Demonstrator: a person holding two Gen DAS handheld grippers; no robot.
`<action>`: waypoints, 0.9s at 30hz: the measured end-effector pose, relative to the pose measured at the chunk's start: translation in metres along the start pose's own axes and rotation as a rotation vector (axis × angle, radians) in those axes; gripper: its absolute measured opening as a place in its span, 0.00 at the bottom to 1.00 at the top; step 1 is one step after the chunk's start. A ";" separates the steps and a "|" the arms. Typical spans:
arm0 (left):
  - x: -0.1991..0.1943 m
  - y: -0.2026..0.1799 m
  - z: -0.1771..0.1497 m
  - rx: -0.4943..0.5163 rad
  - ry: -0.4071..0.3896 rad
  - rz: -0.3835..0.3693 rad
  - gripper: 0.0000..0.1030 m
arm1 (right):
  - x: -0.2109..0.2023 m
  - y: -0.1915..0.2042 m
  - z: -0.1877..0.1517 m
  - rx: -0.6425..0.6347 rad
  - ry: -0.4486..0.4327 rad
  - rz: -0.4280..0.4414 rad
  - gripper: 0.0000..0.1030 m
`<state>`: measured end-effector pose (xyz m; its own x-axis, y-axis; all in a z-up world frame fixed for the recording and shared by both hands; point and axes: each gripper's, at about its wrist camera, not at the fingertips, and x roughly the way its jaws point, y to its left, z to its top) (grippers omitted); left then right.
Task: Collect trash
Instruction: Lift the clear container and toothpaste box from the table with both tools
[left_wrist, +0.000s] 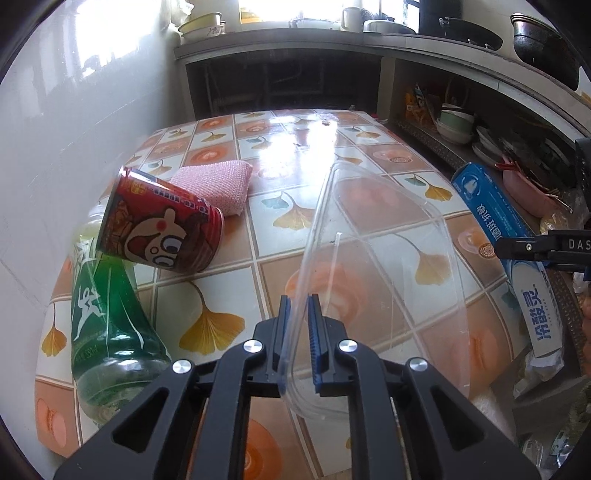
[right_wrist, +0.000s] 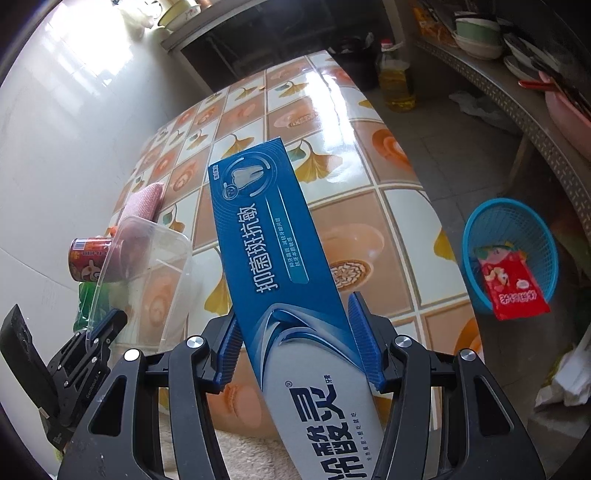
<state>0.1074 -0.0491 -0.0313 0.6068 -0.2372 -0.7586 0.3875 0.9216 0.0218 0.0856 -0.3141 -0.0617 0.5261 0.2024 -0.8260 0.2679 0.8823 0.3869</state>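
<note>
My left gripper (left_wrist: 299, 299) is shut on the rim of a clear plastic container (left_wrist: 388, 258), which tilts up off the tiled table (left_wrist: 280, 155). A red drink can (left_wrist: 162, 225) leans on a green bottle (left_wrist: 107, 314) lying at the table's left edge. My right gripper (right_wrist: 293, 306) is shut on a long blue and white toothpaste box (right_wrist: 266, 229), held above the table's near right part. The box (left_wrist: 495, 214) and the right gripper (left_wrist: 535, 247) show at the right in the left wrist view. The left gripper (right_wrist: 107, 325) and the container (right_wrist: 147, 258) appear at the lower left.
A folded pink cloth (left_wrist: 218, 184) lies behind the can. On the floor to the right stands a blue basket (right_wrist: 517, 218) holding a red packet (right_wrist: 513, 284). An oil bottle (right_wrist: 397, 77) stands beyond the table. Shelves with bowls (left_wrist: 456, 125) line the right; a white wall runs along the left.
</note>
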 end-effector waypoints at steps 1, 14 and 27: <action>0.001 0.000 0.000 -0.002 0.006 -0.005 0.11 | 0.000 0.000 0.000 -0.002 0.002 -0.002 0.50; 0.020 -0.008 0.001 0.018 0.047 0.028 0.32 | 0.004 0.002 -0.003 -0.015 0.003 -0.020 0.50; 0.014 -0.004 0.001 0.005 0.003 0.042 0.13 | 0.006 0.004 -0.003 -0.028 -0.008 -0.032 0.49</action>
<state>0.1153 -0.0561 -0.0409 0.6208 -0.1971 -0.7588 0.3649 0.9293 0.0572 0.0877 -0.3081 -0.0666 0.5239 0.1708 -0.8345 0.2620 0.8999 0.3487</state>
